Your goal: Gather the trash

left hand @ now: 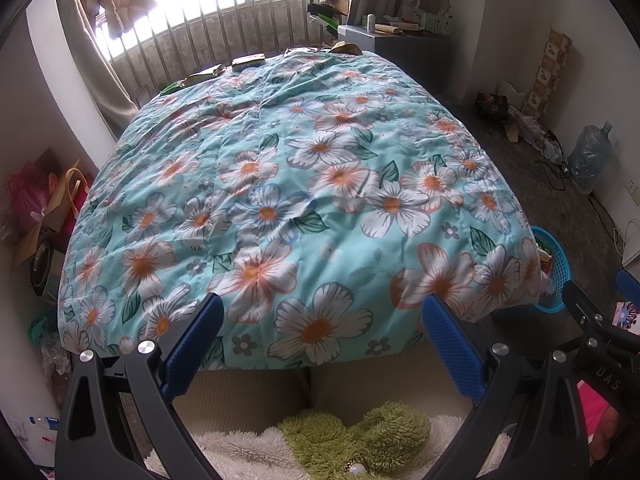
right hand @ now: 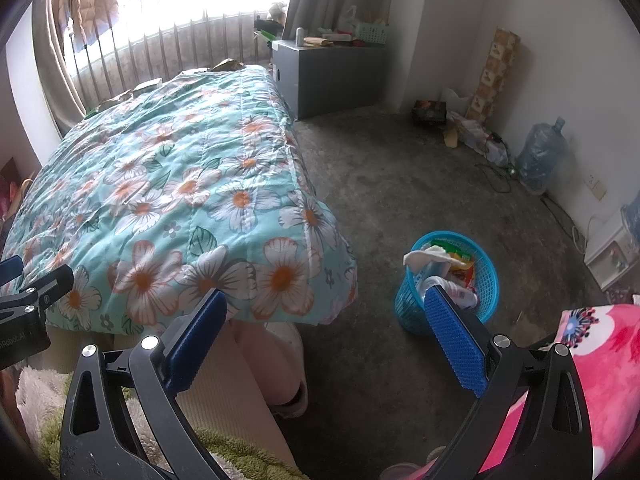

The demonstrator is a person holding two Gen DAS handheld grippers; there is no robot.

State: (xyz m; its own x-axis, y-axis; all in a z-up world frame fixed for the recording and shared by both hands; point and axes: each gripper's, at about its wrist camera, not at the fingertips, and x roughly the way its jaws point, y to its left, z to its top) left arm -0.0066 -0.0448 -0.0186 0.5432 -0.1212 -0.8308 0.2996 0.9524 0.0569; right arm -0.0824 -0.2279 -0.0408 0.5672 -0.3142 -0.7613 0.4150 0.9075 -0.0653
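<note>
A blue mesh trash basket (right hand: 486, 280) stands on the floor right of the bed, holding wrappers and a white tissue (right hand: 424, 257); its edge shows in the left wrist view (left hand: 558, 268). Several wrappers (left hand: 248, 62) lie at the far edge of the floral quilt (left hand: 280, 184). My left gripper (left hand: 322, 312) is open and empty over the quilt's near edge. My right gripper (right hand: 326, 308) is open and empty, above the floor between bed corner and basket.
A grey cabinet (right hand: 328, 72) with clutter stands beyond the bed. A water jug (right hand: 540, 156), cables and boxes line the right wall. Bags (left hand: 36, 200) pile left of the bed. A window railing (left hand: 224, 36) is behind the bed.
</note>
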